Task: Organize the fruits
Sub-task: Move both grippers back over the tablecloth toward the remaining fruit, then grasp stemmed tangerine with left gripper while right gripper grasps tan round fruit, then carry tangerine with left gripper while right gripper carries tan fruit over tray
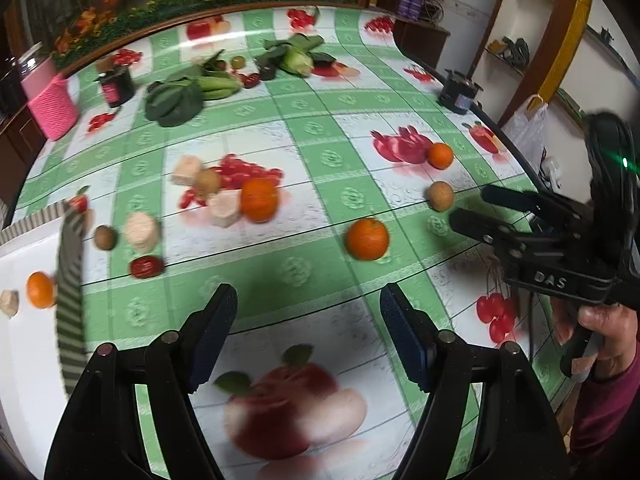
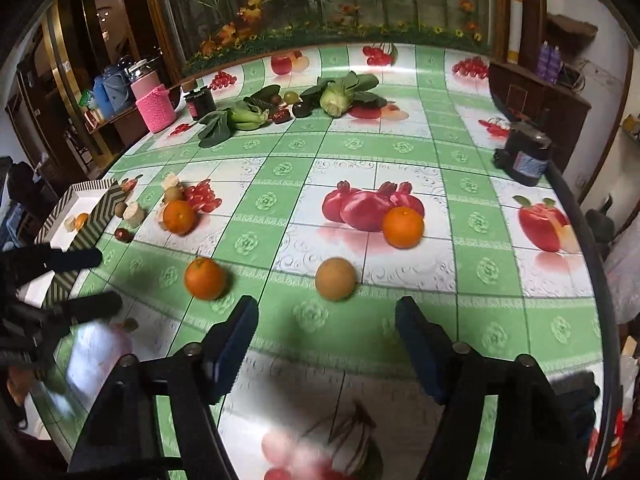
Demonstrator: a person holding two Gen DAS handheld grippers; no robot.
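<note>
Both grippers empty, jaws apart, nothing between the pads. Left gripper hovers over the green-checked tablecloth; nearest orange lies just ahead of it. Right gripper faces a round brown fruit, with a second orange beyond, near it. The fruits are round, so no long axis shows. White striped-rim box at the table's left edge holds a small orange. "DAS" is readable on the right gripper's body.
</note>
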